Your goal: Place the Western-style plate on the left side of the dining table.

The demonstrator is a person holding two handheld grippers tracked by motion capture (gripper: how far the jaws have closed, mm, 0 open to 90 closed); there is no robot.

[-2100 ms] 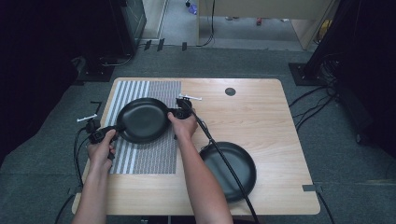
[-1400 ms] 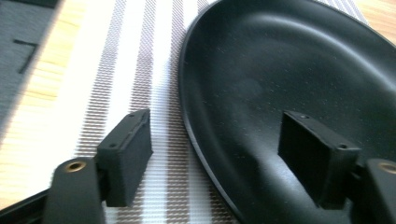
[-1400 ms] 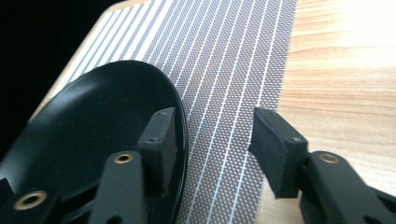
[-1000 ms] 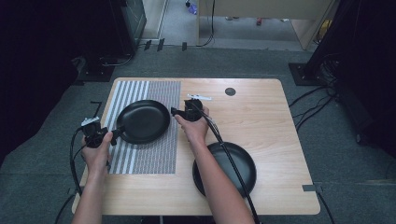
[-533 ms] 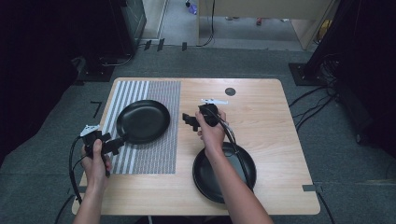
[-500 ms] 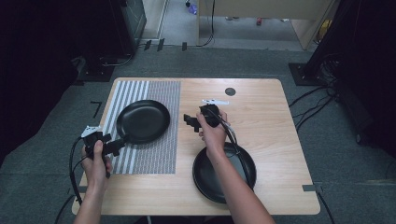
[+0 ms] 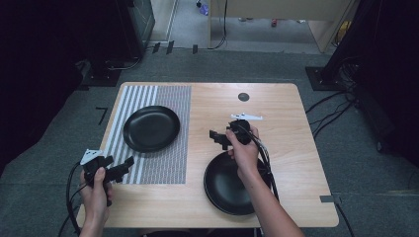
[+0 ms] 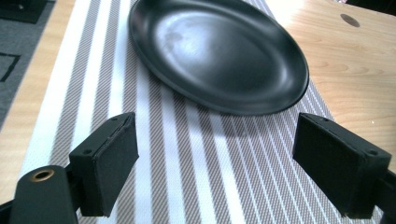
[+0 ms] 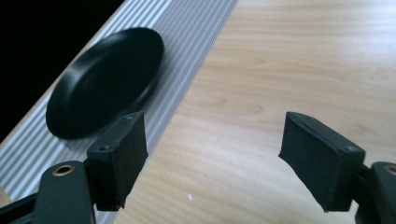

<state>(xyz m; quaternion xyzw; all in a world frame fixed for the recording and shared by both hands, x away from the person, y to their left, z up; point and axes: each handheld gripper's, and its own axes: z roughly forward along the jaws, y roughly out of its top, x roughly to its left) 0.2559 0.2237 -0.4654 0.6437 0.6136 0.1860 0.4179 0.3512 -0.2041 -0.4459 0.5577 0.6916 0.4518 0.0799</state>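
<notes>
A black plate point(image 7: 151, 128) is set on the striped mat point(image 7: 170, 163) at the table's point(image 7: 291, 113) ten o'clock. A second plate point(image 7: 225, 187) is seen on bare wood at five o'clock, partly covered by the right forearm. The left gripper point(image 7: 123, 168) is held at eight o'clock, off the first plate, jaws spread wide and empty. The right gripper point(image 7: 216, 138) is held near the centre, just beyond the second plate, jaws likewise wide apart with nothing between them.
</notes>
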